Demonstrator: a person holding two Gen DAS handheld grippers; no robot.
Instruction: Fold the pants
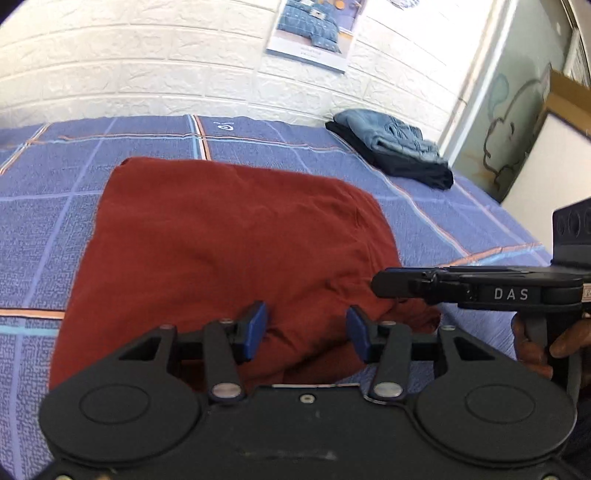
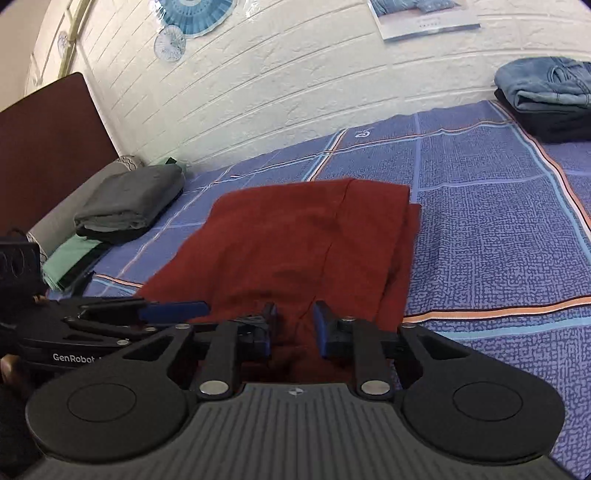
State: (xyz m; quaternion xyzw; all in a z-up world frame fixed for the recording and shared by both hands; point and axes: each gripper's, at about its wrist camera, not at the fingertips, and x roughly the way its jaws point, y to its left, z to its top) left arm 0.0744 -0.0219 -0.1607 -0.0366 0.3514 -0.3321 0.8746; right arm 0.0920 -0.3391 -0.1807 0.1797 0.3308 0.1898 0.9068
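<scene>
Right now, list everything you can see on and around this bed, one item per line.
Rust-red folded pants: one, bed centre.
Blue checked bedsheet: one, covering bed.
Light-blue jeans on dark garment: one stack, far right by wall.
Grey, black and green folded clothes: one stack, left by brown headboard.
Bedding poster: one, white brick wall.
Blue paper fans: two, wall.
Left gripper: black, blue pads, open over pants.
Right gripper: same, open over pants.

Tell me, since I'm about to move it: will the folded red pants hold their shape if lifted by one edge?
Probably not. The red pants look soft and creased, so they'd likely droop. Their layers lie loose and may slide open.
</scene>
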